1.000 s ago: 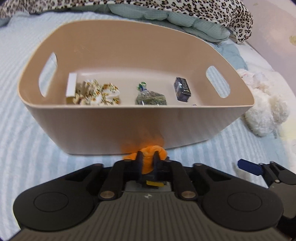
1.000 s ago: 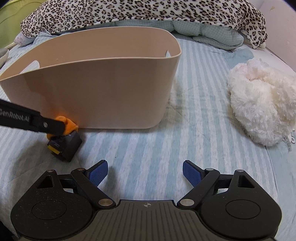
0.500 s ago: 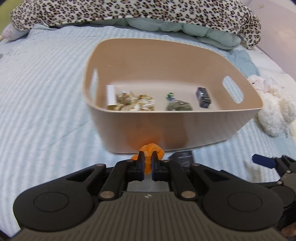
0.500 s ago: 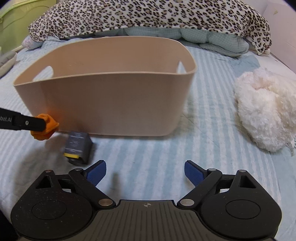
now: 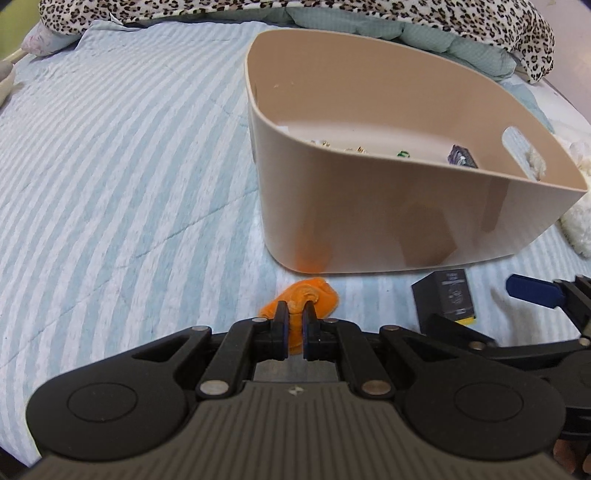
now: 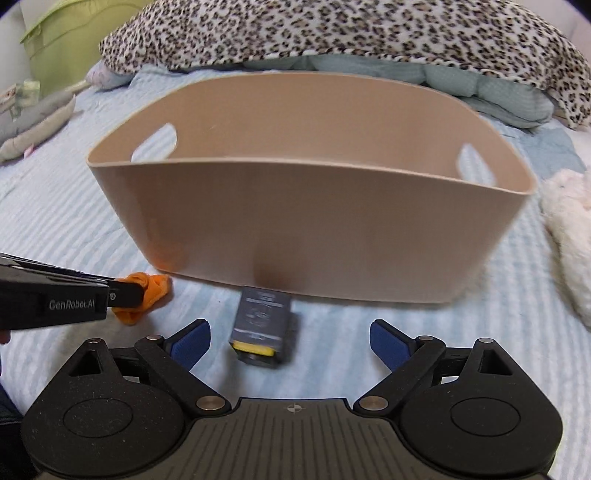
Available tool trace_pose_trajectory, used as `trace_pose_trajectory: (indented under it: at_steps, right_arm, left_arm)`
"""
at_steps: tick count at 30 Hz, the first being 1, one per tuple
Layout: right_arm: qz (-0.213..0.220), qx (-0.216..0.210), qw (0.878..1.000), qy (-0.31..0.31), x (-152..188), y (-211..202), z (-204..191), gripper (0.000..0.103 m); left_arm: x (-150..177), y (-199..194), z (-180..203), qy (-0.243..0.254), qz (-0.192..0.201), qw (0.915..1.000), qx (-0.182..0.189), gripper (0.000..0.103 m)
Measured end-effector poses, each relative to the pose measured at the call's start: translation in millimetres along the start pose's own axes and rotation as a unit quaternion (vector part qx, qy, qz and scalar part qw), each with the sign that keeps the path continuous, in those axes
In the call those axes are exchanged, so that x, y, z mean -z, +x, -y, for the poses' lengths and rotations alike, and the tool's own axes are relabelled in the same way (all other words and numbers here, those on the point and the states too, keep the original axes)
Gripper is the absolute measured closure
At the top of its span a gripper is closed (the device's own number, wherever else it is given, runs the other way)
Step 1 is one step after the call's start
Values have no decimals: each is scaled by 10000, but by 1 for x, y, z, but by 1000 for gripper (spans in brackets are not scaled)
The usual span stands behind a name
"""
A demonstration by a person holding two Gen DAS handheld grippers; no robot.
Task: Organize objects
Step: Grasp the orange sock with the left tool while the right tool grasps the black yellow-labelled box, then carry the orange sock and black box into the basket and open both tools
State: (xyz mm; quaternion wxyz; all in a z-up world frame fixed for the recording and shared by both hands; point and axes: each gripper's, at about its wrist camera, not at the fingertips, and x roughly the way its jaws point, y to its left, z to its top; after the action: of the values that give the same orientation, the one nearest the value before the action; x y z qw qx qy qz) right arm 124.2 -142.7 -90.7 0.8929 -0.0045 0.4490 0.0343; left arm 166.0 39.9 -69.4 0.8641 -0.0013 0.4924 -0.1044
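Observation:
My left gripper (image 5: 294,318) is shut on a small orange cloth (image 5: 309,296), held low over the striped bedspread just in front of the beige bin (image 5: 424,229). The cloth (image 6: 147,291) and the left gripper (image 6: 122,293) also show in the right wrist view. A dark box with a yellow end (image 6: 263,321) lies on the bed against the bin's front wall (image 6: 314,229); it shows in the left wrist view too (image 5: 447,297). My right gripper (image 6: 290,334) is open, its blue pads either side of that box, slightly short of it.
Inside the bin lie several small packets and a dark purple box (image 5: 461,157). A white fluffy toy (image 6: 569,236) lies right of the bin. A leopard-print blanket (image 6: 332,33) is piled behind. A green container (image 6: 62,48) stands far left.
My left gripper has swung left and back with the orange cloth, leaving the dark box on the bed. My right gripper has moved left, centring on the dark box.

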Motion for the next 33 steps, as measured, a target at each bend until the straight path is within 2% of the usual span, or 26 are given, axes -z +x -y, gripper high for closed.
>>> trace_pose_trajectory:
  at_steps: [3, 7, 10, 12, 18, 26, 33]
  right_arm:
    - [-101, -74, 9999, 5, -3, 12, -6, 23]
    - [-211, -71, 9997, -35, -4, 27, -13, 29]
    - [-126, -73, 9998, -150, -2, 28, -16, 52]
    - [-68, -88, 9998, -182, -1, 27, -17, 74]
    - [-32, -134, 9998, -140, 8, 14, -12, 74]
    - [180, -128, 9997, -122, 18, -26, 6, 74]
    - [602, -143, 9980, -93, 11, -74, 21, 74]
  left_arm:
    - [0, 6, 1, 94, 10, 10000, -19, 95]
    - [-1, 11, 3, 157, 10, 9999, -34, 95]
    - [0, 10, 3, 199, 27, 9998, -43, 95]
    - [0, 8, 5, 239, 55, 9997, -74, 95]
    - [4, -4, 11, 348, 125, 9992, -126, 95]
    - [9, -36, 23, 480, 338, 9983, -43, 95]
    - [3, -76, 34, 611, 715, 9955, 105, 95]
